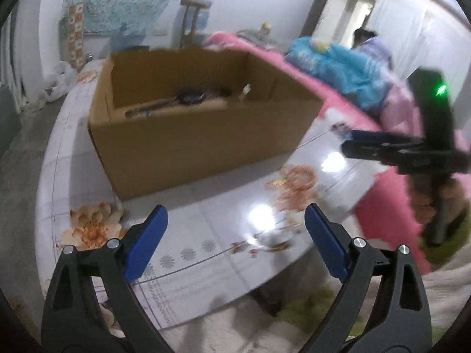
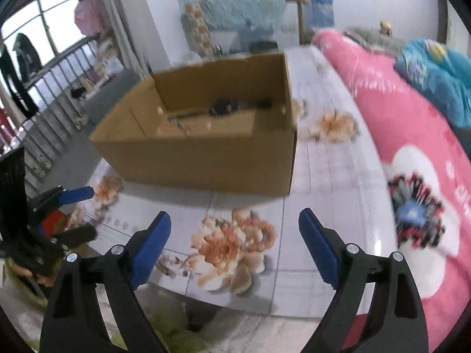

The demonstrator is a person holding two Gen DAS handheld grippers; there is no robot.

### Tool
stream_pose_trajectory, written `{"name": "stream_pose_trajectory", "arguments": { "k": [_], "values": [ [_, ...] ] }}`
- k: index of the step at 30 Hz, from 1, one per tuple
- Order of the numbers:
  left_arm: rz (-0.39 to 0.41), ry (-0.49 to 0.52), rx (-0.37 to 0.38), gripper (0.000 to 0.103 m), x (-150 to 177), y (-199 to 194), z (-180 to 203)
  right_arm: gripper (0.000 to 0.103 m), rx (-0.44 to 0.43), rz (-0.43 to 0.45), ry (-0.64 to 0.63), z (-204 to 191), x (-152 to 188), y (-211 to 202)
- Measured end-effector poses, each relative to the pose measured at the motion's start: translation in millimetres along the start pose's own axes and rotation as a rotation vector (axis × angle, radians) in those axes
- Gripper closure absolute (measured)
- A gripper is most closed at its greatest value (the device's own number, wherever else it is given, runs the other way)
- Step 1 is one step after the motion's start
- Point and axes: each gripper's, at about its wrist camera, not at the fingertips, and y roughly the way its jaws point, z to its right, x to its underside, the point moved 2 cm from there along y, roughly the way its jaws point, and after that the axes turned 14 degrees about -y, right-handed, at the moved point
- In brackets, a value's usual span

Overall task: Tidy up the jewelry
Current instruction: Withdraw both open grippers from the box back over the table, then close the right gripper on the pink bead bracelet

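The left gripper (image 1: 235, 241) stands with jaws apart and empty, short of the box's (image 1: 200, 153) near wall. The jewelry (image 1: 188, 95), dark and blurred, lies in the box by the far wall, long axis running across it. The right gripper (image 2: 235, 244), jaws also apart and empty, hangs about equally near.

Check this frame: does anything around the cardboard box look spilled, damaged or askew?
Nothing stands out. The cardboard box sits upright and open on the floral table, with dark items lying inside; blur hides what they are. Both the left gripper and right gripper are open and empty.
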Motion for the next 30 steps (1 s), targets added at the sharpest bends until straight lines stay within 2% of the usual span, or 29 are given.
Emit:
{"name": "stream_pose_trajectory", "arguments": {
  "k": [2, 7, 12, 19, 23, 25, 28, 30],
  "values": [
    [-0.010, -0.006, -0.057, 0.013, 5, 16, -4, 0.015, 0.059, -0.045, 0.005, -4, 5, 12],
    [-0.049, -0.002, -0.102, 0.013, 8, 42, -10, 0.009, 0.119, -0.084, -0.003, -11, 20, 28],
    [-0.055, 0.010, -0.131, 0.013, 8, 54, -10, 0.007, 0.177, -0.111, -0.042, -16, 27, 37],
    [-0.079, -0.028, -0.144, 0.013, 8, 65, -13, 0.007, 0.187, -0.103, -0.054, -10, 27, 40],
    [-0.084, -0.031, -0.157, 0.013, 8, 71, -12, 0.007, 0.242, -0.111, -0.116, -13, 27, 43],
    [-0.087, -0.029, -0.165, 0.013, 9, 73, -12, 0.007, 0.220, -0.091, -0.124, -14, 29, 42],
    [-0.092, -0.027, -0.182, 0.013, 10, 77, -12, 0.007, 0.114, -0.018, -0.079, -5, 33, 34],
    [-0.096, -0.027, -0.195, 0.013, 11, 79, -12, 0.007, 0.080, 0.018, -0.037, 2, 35, 28]
  ]
}}
